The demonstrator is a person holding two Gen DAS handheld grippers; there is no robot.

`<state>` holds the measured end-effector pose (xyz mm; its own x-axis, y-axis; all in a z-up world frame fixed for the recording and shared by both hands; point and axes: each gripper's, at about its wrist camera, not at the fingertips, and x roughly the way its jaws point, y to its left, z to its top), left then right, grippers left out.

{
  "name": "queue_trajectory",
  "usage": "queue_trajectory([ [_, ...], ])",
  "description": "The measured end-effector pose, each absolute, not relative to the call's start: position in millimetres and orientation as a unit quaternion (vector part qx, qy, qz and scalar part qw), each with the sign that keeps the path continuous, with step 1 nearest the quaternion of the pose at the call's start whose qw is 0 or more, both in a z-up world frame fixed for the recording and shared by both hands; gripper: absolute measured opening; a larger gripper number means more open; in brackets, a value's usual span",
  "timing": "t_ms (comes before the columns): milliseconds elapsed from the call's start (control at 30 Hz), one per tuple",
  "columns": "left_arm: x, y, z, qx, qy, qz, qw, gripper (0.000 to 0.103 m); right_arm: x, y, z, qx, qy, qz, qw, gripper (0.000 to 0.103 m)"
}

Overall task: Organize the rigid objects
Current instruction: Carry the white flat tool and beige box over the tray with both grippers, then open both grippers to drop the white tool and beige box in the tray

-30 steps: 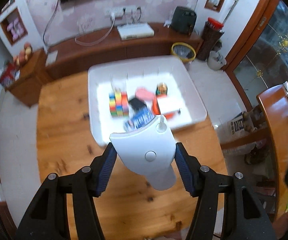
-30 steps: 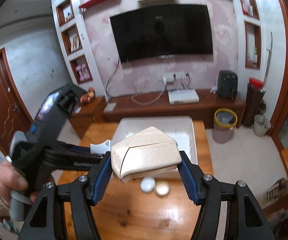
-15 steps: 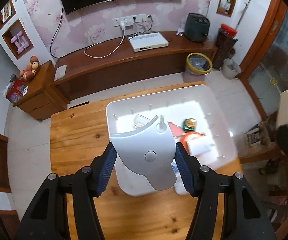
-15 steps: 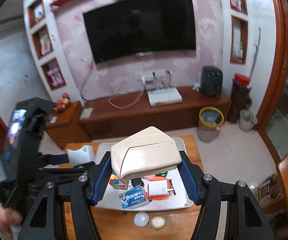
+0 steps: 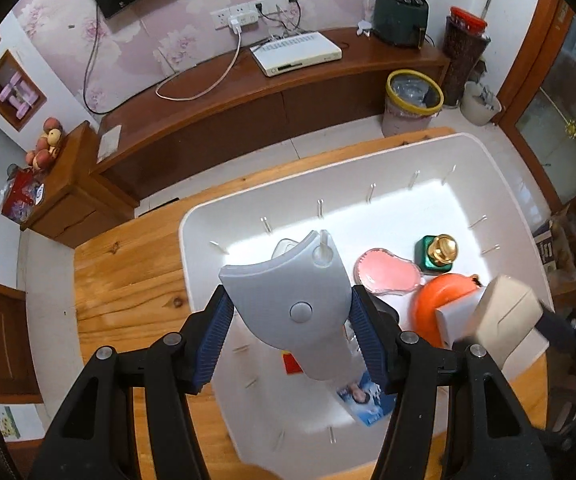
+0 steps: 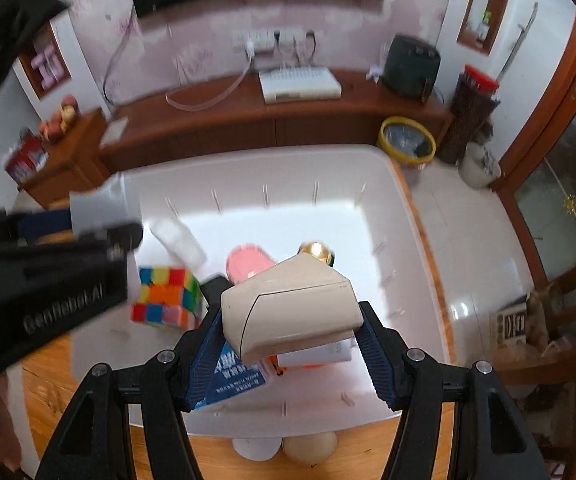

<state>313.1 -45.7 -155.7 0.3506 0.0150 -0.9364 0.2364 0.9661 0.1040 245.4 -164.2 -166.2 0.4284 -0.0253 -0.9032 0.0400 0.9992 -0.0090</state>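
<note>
While both tools hang over a white plastic bin (image 5: pixel 192 248) on a wooden table (image 5: pixel 128 280), each one is clamped on an object. The left gripper (image 5: pixel 290 336) squeezes a pale grey, fan-shaped plastic piece (image 5: pixel 288 292) across its narrow waist. The right gripper (image 6: pixel 290 344) pinches a beige, wedge-shaped block (image 6: pixel 292 308) by its two flat sides. Both pieces look stiff, smooth and probably light, so they may slip if the hold loosens; flat opposite faces seem the safest places to grip. Inside the bin lie a colour cube (image 6: pixel 166 296), a pink case (image 5: pixel 388 276), a green bottle with a gold cap (image 5: pixel 438 254), an orange item (image 5: pixel 444 304) and a blue card (image 5: pixel 364 398).
</note>
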Motion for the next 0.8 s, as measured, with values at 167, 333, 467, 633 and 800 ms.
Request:
queue_trajectory([
  [167, 322, -50, -173, 0.116, 0.577, -0.076, 0.805, 0.063, 249, -157, -191, -0.002, 0.565, -0.016, 0.825, 0.065],
  [333, 326, -54, -185, 0.122, 0.586, -0.08, 0.797, 0.063, 252, -152, -206, -0.011, 0.595, -0.01, 0.804, 0.067],
  [467, 326, -57, -190, 0.123, 0.591, -0.089, 0.792, 0.064, 249, -148, -206, -0.02, 0.594, 0.0, 0.804, 0.077],
  [633, 323, -57, -187, 0.114, 0.596, -0.097, 0.789, 0.073, 243, -149, -204, 0.001, 0.596, 0.012, 0.803, 0.079],
  [800, 316, -57, -172, 0.109, 0.584, -0.104, 0.798, 0.089, 231, -149, -192, 0.029, 0.582, 0.03, 0.812, 0.079],
])
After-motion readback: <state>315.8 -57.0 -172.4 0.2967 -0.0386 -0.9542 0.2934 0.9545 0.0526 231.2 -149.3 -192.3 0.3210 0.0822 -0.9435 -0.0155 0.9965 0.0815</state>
